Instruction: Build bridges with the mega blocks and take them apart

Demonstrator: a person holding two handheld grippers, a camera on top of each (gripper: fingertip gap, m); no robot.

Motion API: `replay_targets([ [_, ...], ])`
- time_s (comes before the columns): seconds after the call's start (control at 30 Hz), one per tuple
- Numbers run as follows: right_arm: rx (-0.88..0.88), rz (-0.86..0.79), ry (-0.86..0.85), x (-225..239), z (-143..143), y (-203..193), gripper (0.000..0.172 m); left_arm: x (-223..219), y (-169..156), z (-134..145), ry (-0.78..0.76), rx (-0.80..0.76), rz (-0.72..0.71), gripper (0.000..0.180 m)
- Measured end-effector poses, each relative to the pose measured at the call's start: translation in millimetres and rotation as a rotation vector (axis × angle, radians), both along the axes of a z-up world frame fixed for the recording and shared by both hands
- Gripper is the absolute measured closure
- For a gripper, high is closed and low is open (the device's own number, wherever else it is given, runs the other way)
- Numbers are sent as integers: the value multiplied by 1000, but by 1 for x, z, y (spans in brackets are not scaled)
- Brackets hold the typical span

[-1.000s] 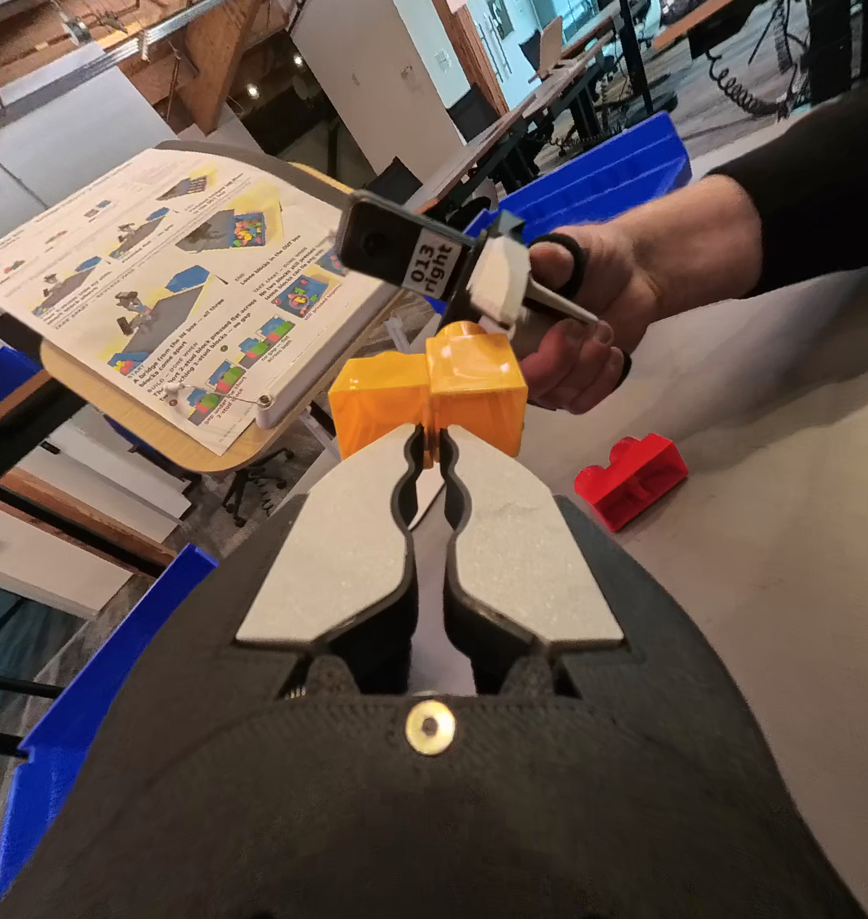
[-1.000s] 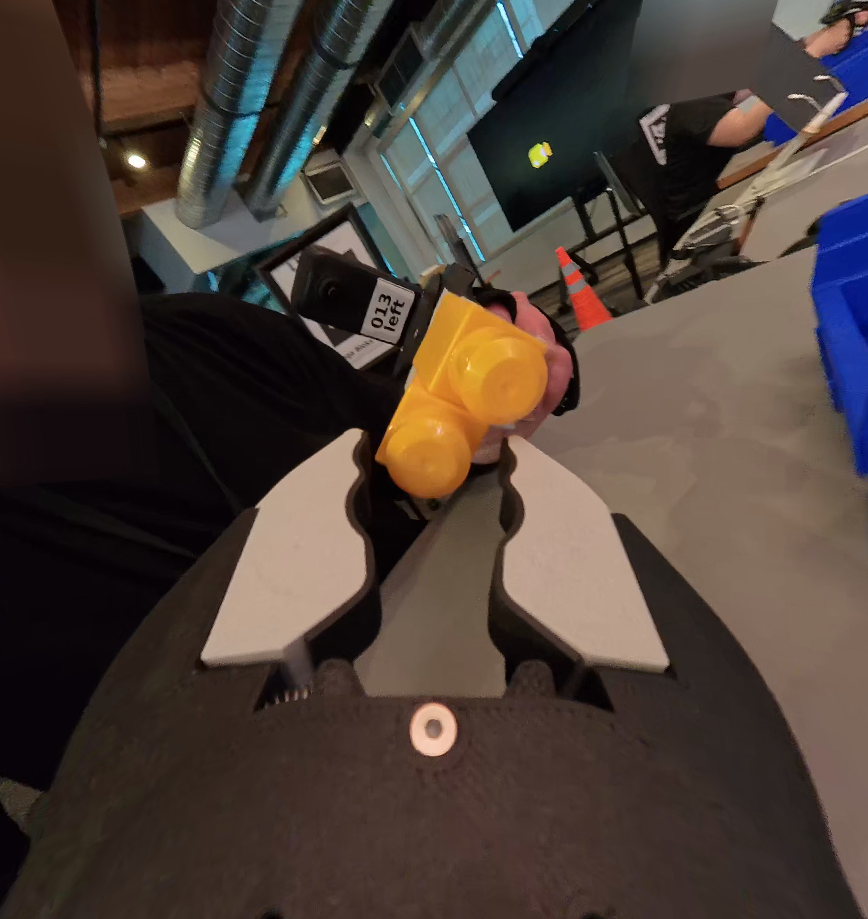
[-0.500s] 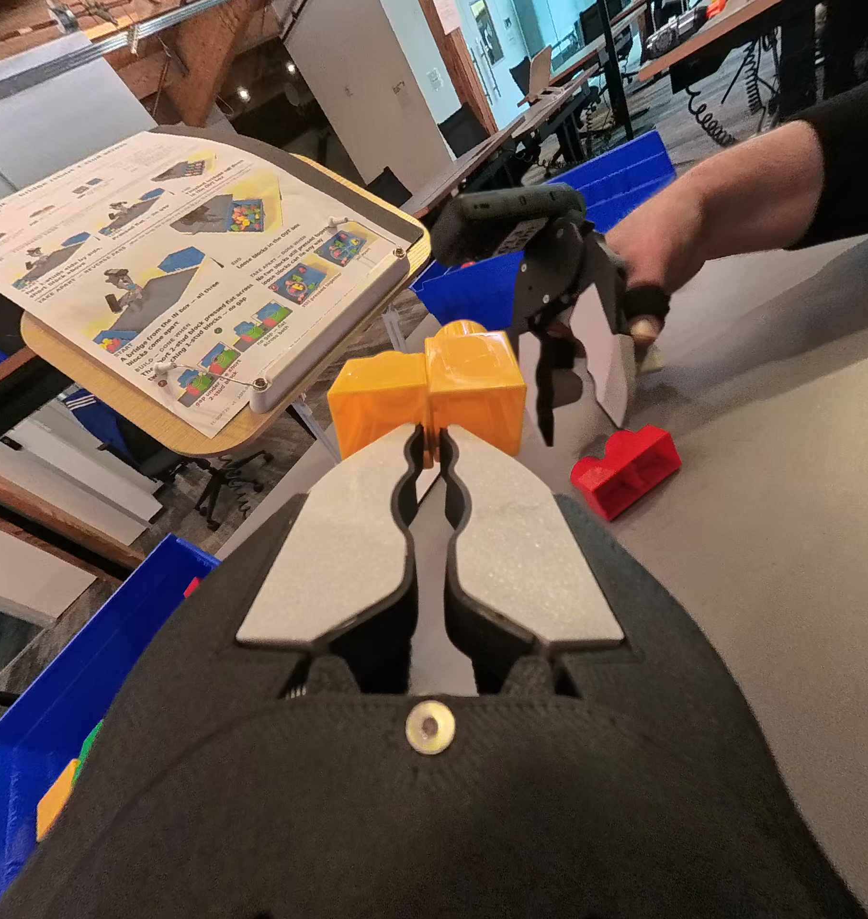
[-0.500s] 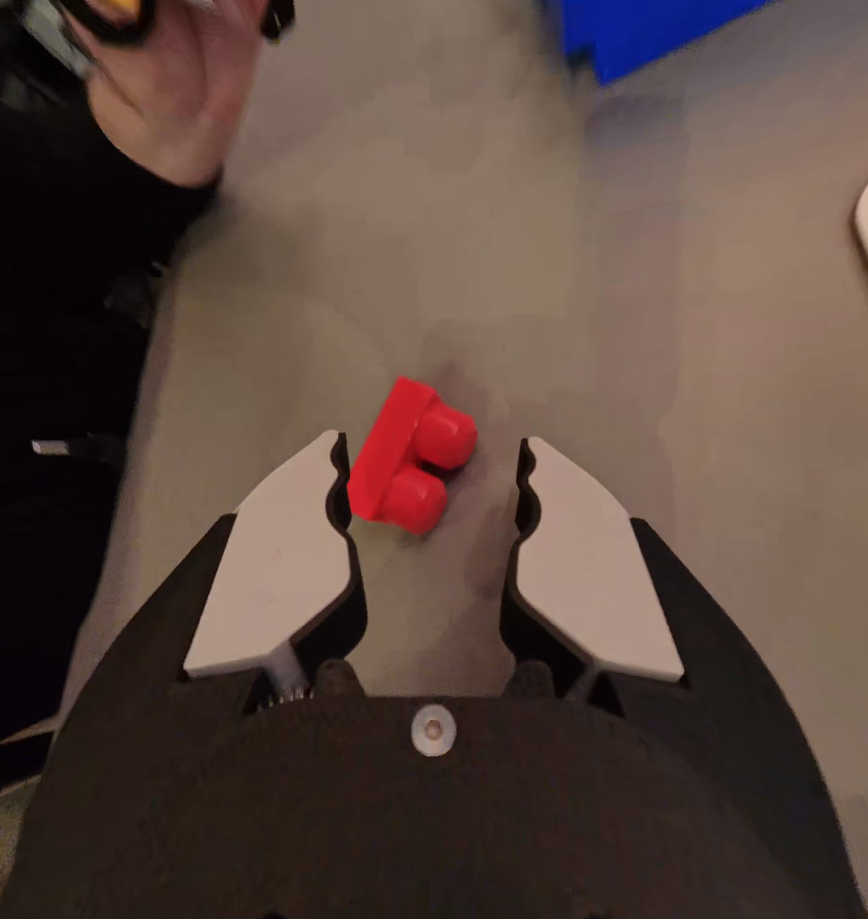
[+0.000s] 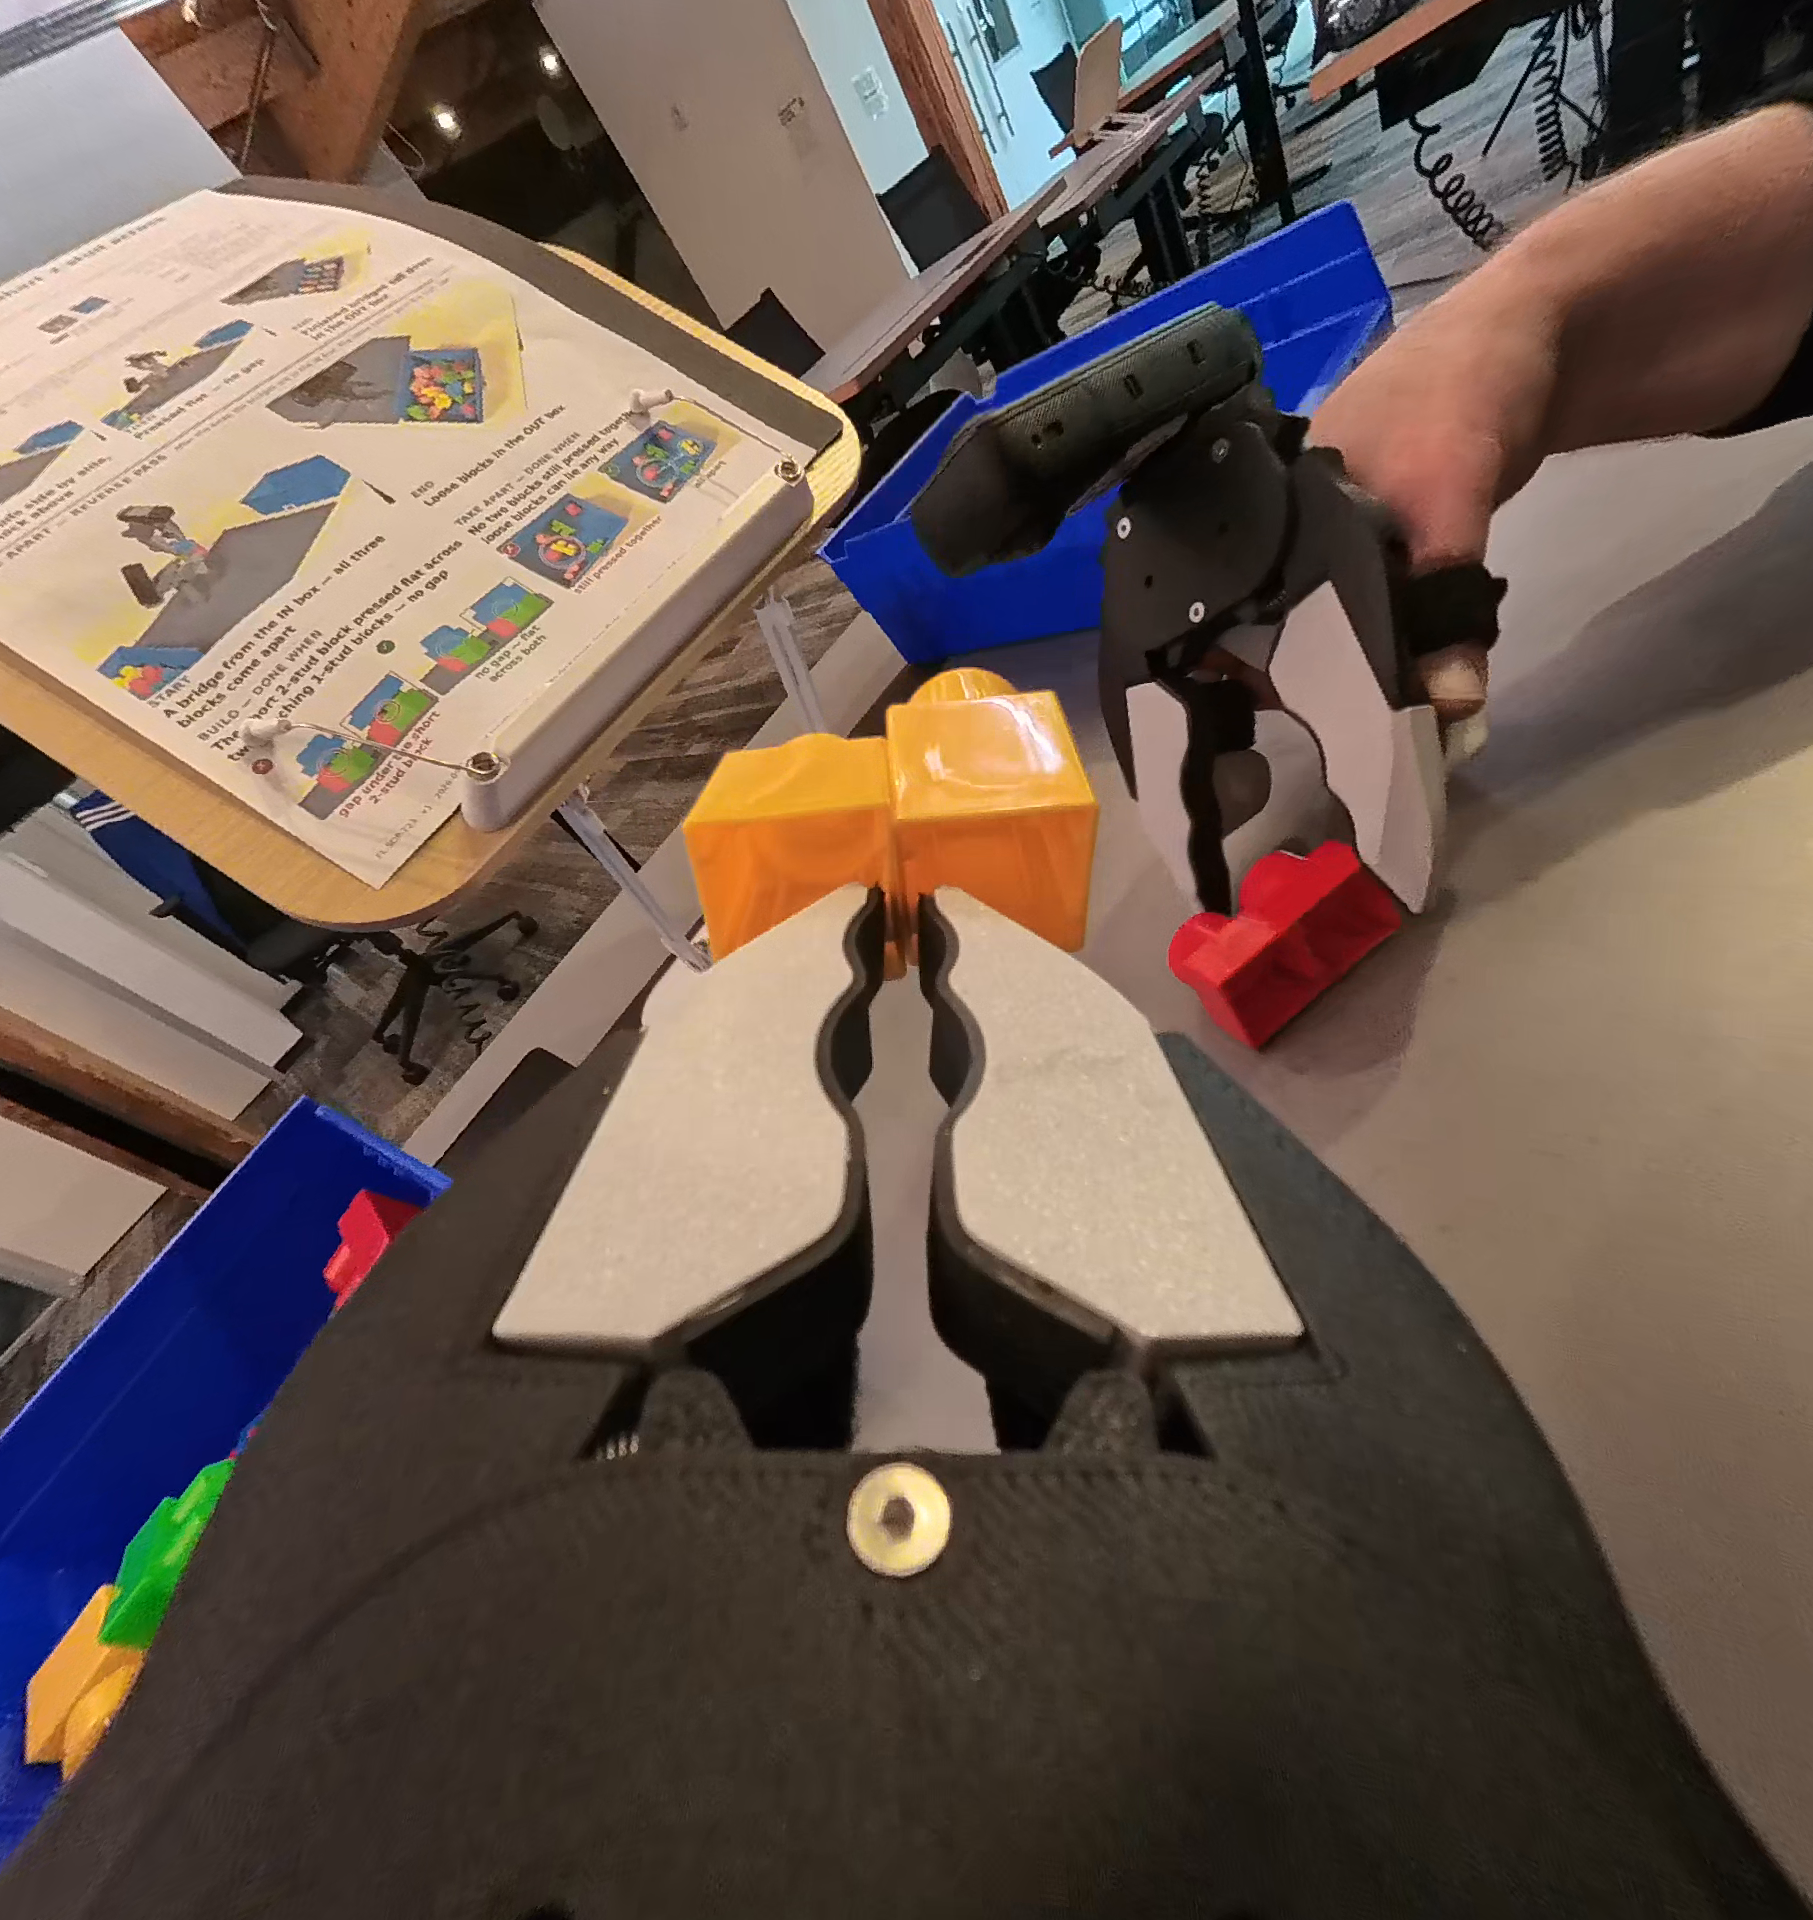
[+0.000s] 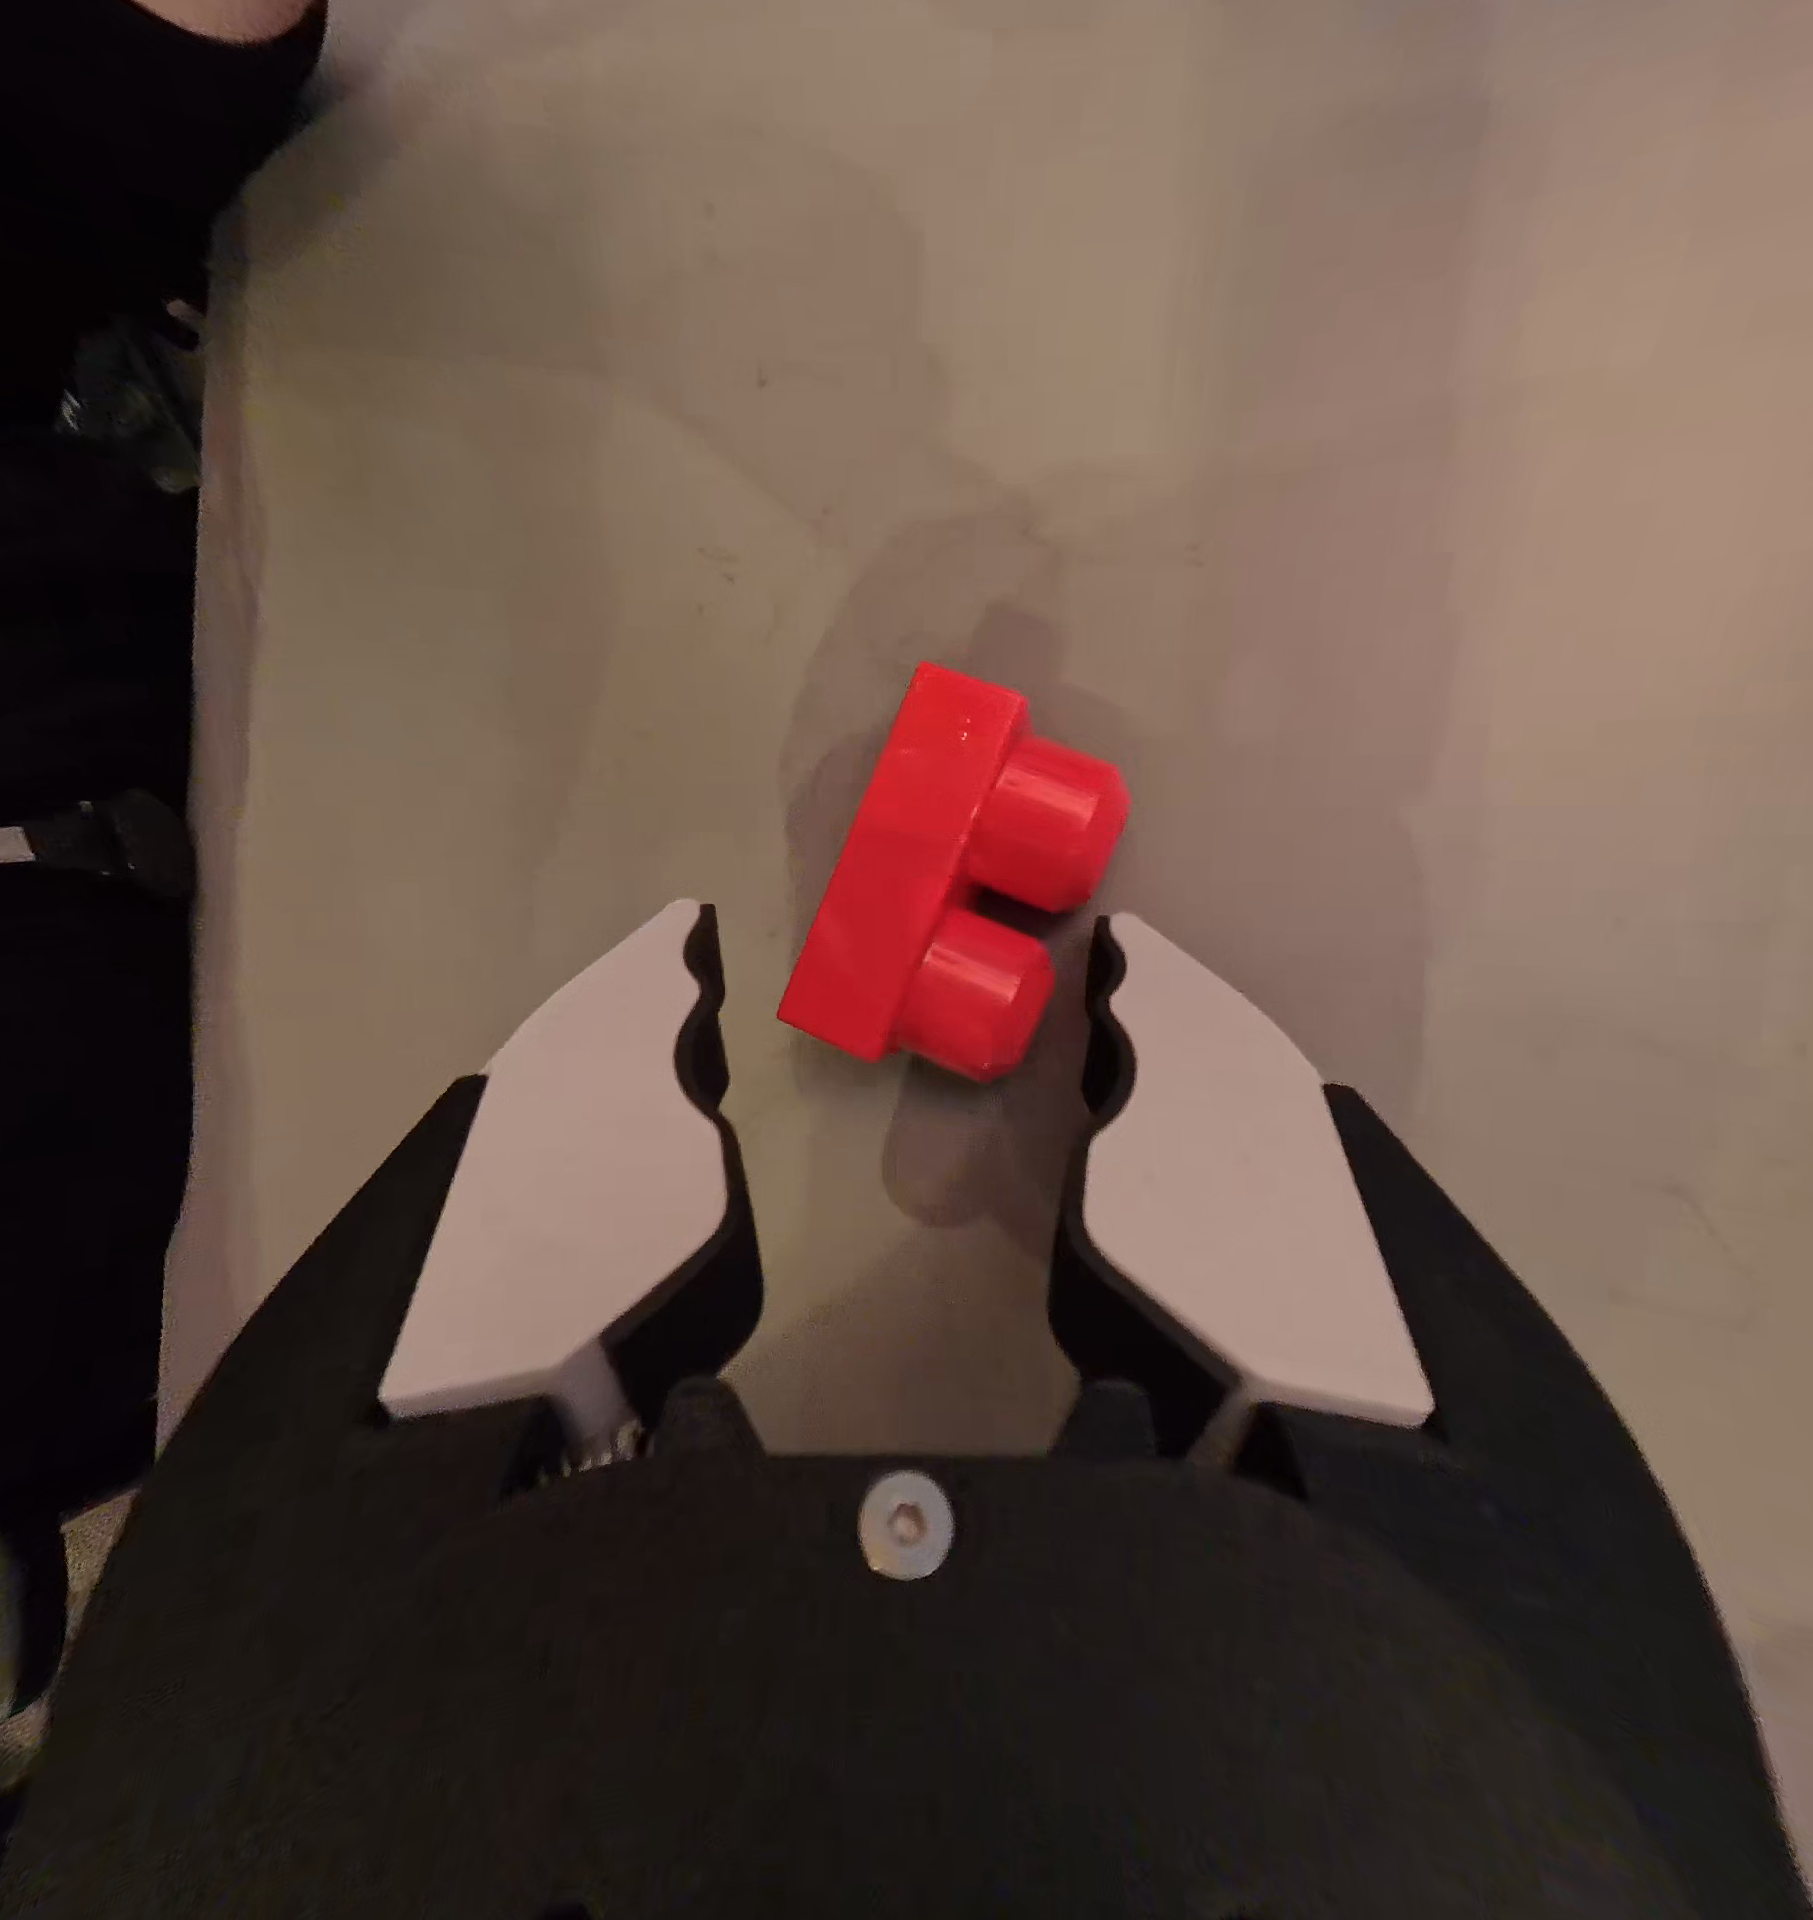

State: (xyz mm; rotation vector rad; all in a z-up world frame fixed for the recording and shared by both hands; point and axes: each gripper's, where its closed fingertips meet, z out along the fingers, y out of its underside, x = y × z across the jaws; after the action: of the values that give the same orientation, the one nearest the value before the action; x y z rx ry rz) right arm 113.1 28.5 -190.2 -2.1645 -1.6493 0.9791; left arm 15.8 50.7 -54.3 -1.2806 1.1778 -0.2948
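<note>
Red block point(image 6: 943, 873) between open fingers point(image 6: 590, 1143)

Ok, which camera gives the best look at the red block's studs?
The right wrist view: the red block lies on its side, both studs plain. The left wrist view shows its hollow underside instead, with the open right gripper above it.

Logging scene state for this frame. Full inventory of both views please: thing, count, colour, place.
orange blocks: two, joined, orange, pinched in the left gripper above the table edge
red block: one, two studs, lying on its side on the table between the right gripper's open fingers, untouched
blue bins: two, one behind the orange blocks, one lower left holding red, green and orange blocks
instruction sheet: one, white, on a tilted wooden board, left
table: one, grey
left gripper: one, black with grey pads
right gripper: one, same build, open over the red block
hand: one, holding the right gripper
</note>
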Motion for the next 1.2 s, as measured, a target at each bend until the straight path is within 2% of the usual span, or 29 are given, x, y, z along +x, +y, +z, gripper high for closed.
replay_targets([
  [0.17, -6, 32, 37, -7, 3, -9, 126, 1, 0, -3, 10, -7, -3, 175],
  [0.27, -3, 32, 57, -9, 4, -10, 127, 2, 0, -4, 11, -9, -5, 175],
  [0.4, 87, 47, 61, -10, 8, -6, 128, 2, 1, -5, 14, -14, -2, 175],
  [0.5, 301, 83, 12, -8, 16, 5, 128, 0, 1, -5, 16, -11, 4, 175],
  [0.67, 790, 240, -282, -3, 7, 18, 127, -2, 4, -5, 14, -13, 18, 175],
  [0.8, 951, 346, -344, -9, 6, 8, 126, -2, 4, -5, 20, -9, 22, 175],
  [0.9, 953, 397, -351, -10, 5, -5, 125, -2, 4, -5, 22, -7, 22, 175],
  [1.0, 901, 416, -366, -7, 3, -14, 111, -2, 4, -5, 21, -9, 23, 175],
  [1.1, 694, 335, -247, -9, 15, -23, 109, -2, 4, -4, 15, -6, 22, 175],
  [1.17, 582, 254, -167, -10, 29, -17, 122, -3, 4, -3, 13, -3, 23, 175],
  [1.2, 545, 236, -153, -9, 31, -13, 121, -3, 4, -3, 11, -3, 23, 175],
])
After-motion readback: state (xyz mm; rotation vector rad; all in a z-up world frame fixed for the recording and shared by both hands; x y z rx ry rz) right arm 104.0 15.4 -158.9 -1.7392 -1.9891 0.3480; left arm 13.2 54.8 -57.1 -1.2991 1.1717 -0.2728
